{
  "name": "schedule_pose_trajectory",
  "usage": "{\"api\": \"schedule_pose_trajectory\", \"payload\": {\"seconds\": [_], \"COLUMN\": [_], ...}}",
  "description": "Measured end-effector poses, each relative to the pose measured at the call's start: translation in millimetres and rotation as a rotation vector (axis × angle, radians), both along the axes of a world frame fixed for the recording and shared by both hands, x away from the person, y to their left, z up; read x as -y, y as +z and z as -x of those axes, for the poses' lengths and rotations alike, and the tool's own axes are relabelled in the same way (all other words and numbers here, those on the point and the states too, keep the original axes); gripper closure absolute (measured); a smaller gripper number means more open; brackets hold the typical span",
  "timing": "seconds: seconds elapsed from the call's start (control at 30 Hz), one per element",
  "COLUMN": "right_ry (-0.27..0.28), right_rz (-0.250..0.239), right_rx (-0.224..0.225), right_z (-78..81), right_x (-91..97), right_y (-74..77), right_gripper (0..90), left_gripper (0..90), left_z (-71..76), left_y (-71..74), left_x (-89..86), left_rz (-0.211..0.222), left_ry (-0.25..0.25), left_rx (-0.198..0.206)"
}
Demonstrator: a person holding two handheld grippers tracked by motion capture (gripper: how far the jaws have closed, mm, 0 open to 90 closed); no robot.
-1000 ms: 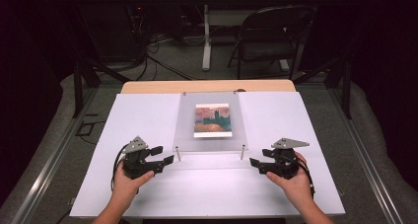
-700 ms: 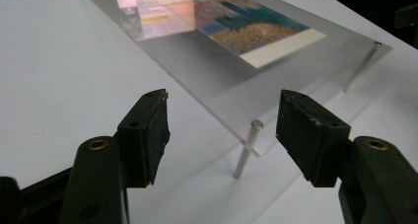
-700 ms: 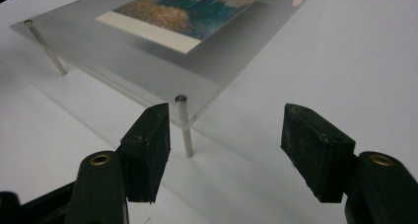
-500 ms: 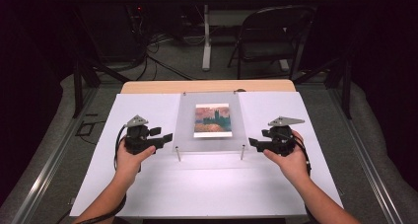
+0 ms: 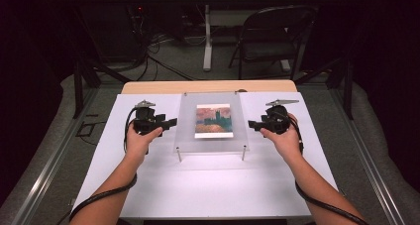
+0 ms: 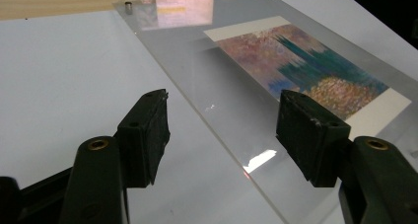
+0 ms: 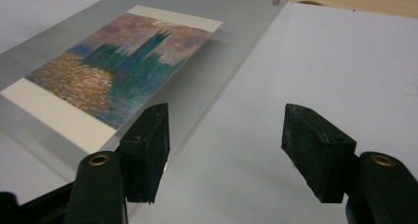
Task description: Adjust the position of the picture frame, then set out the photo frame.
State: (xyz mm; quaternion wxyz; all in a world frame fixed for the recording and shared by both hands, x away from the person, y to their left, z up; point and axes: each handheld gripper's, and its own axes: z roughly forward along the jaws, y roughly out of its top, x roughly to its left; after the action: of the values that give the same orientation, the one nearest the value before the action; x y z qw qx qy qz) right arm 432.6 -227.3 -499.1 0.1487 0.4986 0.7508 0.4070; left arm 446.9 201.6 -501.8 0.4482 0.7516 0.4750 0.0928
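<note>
Left gripper (image 5: pixel 171 122) and right gripper (image 5: pixel 251 124), jaws apart and empty, flank the clear acrylic plate (image 5: pixel 213 138) at the table's (image 5: pixel 198 185) middle, likely to take its side edges evenly. Standoff pins (image 5: pixel 179 154) raise it above the painted print (image 5: pixel 213 121), giving jaws room beneath.

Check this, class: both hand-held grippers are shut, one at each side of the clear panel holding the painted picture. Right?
Not quite. Both are open: the left hand-held gripper and right hand-held gripper show wide-apart jaws in their gripper views, flanking the clear panel and picture.
</note>
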Motion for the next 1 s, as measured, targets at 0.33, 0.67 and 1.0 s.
{"api": "schedule_pose_trajectory", "payload": {"seconds": [0.33,0.67,1.0], "right_ry": [-0.029,-0.042,-0.037], "right_rz": [-0.026,-0.052,-0.078], "right_rx": [-0.02,-0.04,-0.05], "right_z": [-22.7,-33.9,-44.9], "right_x": [-5.1,-9.5,-16.8], "right_y": [-15.0,-23.9,-27.2], "right_gripper": [35.0,35.0,35.2], "left_gripper": [37.0,37.0,37.1], "left_z": [-23.8,-36.1,-45.3], "left_y": [-8.7,-22.8,-36.0], "left_x": [6.1,12.5,19.2], "left_rz": [0.032,0.015,0.024], "left_ry": [0.034,0.035,0.041], "left_rx": [-0.039,-0.069,-0.115]}}
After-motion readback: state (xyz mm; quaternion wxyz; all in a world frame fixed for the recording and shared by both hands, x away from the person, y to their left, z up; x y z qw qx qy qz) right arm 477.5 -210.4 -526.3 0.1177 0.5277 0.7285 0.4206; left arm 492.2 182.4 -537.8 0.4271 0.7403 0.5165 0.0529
